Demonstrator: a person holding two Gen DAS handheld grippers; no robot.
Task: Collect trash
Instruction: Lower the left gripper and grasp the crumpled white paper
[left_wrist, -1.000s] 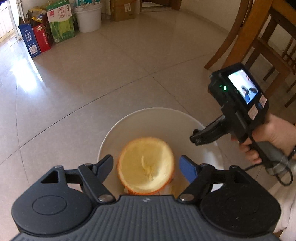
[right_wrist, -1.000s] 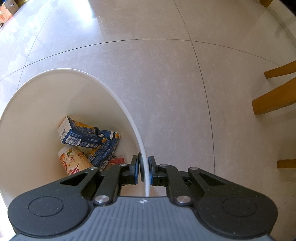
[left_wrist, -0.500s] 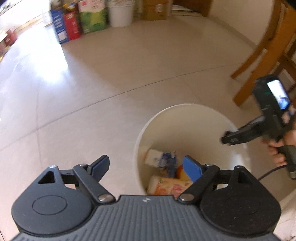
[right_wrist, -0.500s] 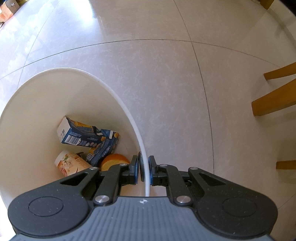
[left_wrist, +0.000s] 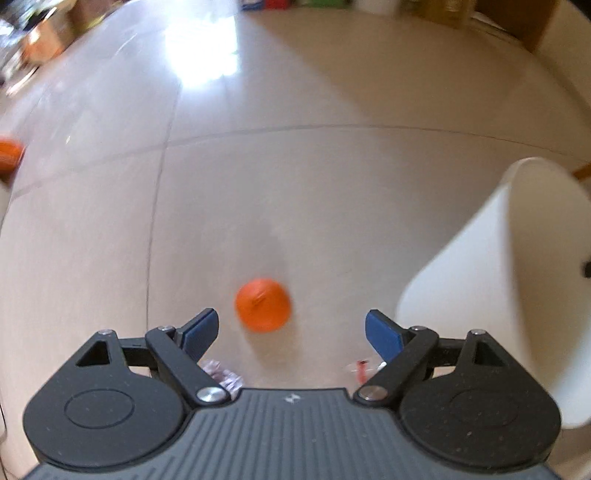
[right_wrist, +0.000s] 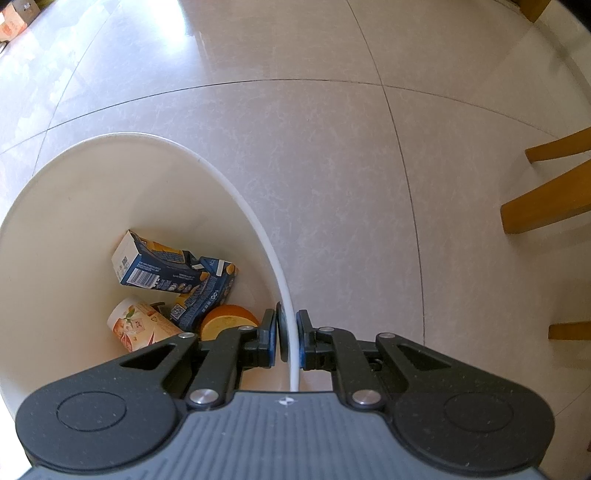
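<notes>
Trash: an orange peel (left_wrist: 263, 304) is seen lying dome-up on the floor tiles (left_wrist: 332, 192), clear of the white bin (left_wrist: 480, 295).
Left tongs (left_wrist: 291, 330): the jaws are held apart with nothing between them; the peel is framed just beyond the blue pads (left_wrist: 201, 330), slightly toward the left one.
Right tongs (right_wrist: 286, 341): they are clamped on the bin rim (right_wrist: 258, 229), so the bin is steadied.
Bin contents: a blue carton (right_wrist: 155, 264), a paper cup (right_wrist: 138, 326) and another orange peel half (right_wrist: 229, 319) are already inside.
Approach: the peel should be centred between the pads before the tongs are lowered.
Grip: the dome should be pinched across its width, low near the floor, since the curved skin is judged likely to slip.
Other litter: small wrappers (left_wrist: 221, 374) are glimpsed under the tongs, and a second orange piece (left_wrist: 9, 155) at the far left edge; both can be left for later.
Caution: the picture is blurred, so the closing is best delayed until the aim is settled.
</notes>
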